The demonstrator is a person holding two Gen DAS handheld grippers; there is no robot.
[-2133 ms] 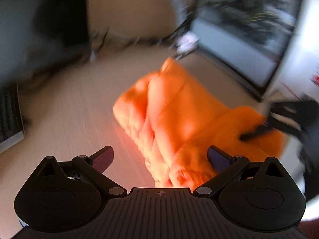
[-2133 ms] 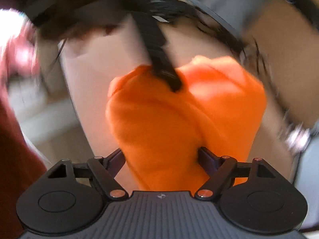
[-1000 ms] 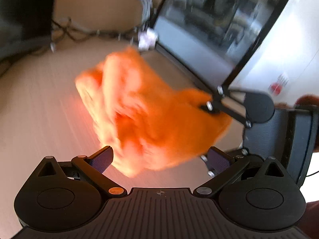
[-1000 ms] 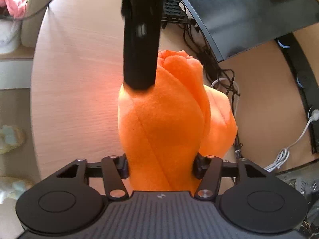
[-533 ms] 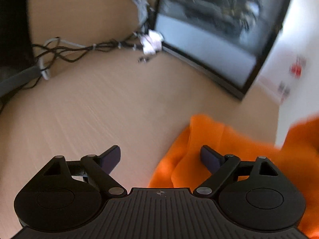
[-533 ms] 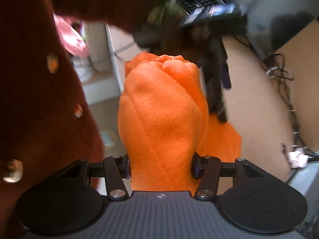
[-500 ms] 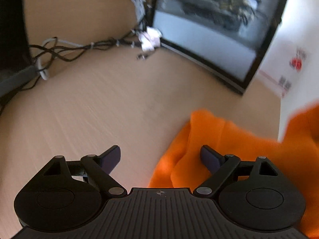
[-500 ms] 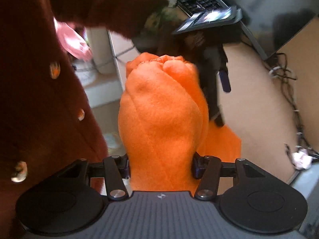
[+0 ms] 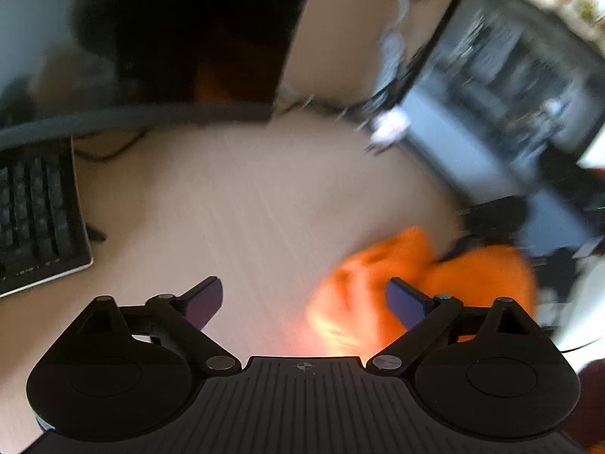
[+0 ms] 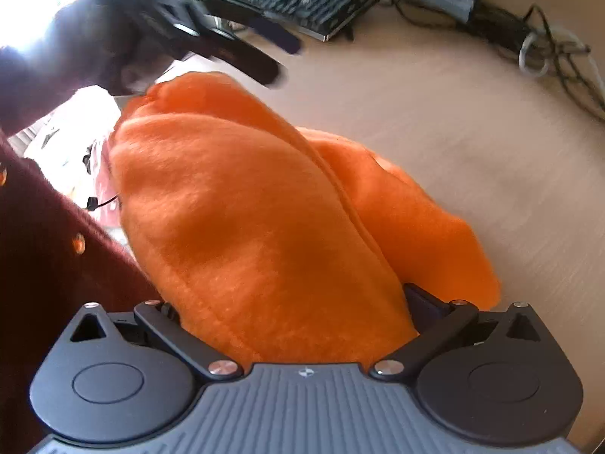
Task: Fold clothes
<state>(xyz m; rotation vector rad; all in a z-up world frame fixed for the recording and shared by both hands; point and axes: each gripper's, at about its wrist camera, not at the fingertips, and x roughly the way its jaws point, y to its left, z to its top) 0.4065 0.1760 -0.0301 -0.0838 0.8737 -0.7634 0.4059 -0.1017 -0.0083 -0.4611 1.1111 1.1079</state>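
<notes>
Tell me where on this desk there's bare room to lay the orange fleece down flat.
The widest bare patch of desk lies between the keyboard on one side and the orange fleece on the other, in front of the monitor. It is crowded toward the back, where the cables tangle. The right gripper holds the fleece; the left gripper is open.

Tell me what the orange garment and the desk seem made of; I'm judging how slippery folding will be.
The orange garment looks like fleece: thick, matte, with a fuzzy nap and soft rounded bulges. The desk looks like pale wood or wood-look laminate, smooth, with faint straight grain lines; which of the two cannot be told.
</notes>
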